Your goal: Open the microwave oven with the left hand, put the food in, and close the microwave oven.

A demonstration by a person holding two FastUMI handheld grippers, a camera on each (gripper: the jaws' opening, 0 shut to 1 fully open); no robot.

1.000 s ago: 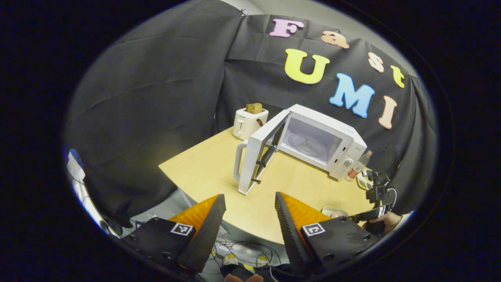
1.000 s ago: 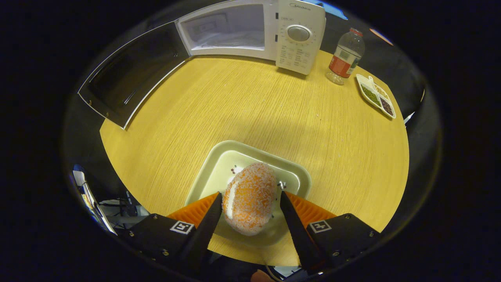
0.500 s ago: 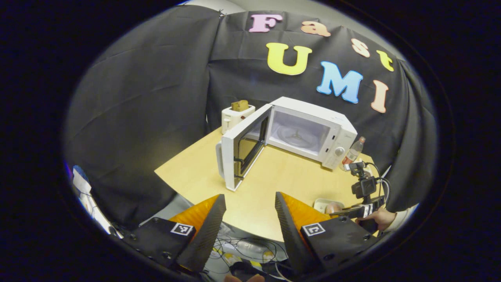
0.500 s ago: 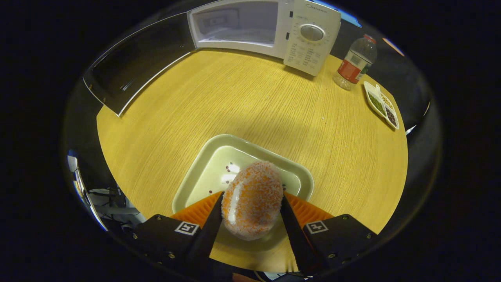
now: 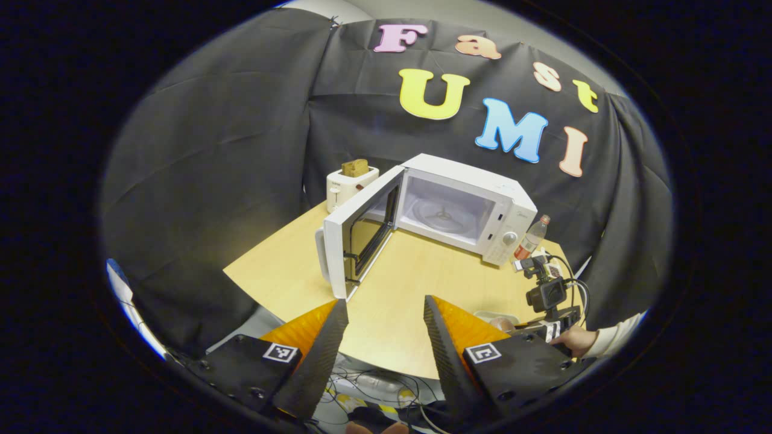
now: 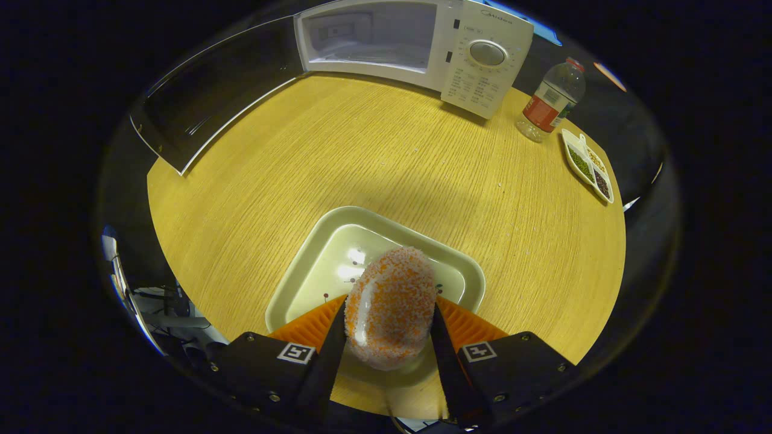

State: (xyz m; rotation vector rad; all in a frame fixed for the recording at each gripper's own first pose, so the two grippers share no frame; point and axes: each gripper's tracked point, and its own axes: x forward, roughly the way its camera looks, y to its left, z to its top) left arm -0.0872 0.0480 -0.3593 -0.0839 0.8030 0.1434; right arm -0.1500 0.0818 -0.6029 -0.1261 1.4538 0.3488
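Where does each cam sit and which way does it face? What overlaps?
Left gripper view: rides the left gripper, off the table's near edge, facing the open microwave; own fingers low, right gripper and hand far right.
Right gripper view: rides the right gripper, looking down at the food over the tray; own fingers low.
Shared: microwave, table, bottle.

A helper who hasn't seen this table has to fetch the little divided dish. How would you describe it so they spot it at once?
Start at the white microwave at the back of the wooden table. Just past its dial end stands a clear bottle with a red label, and beside that, by the table's edge, lies the divided dish. It is small, white and narrow, with compartments holding green, pale and dark fillings, unlike the larger plain tray.
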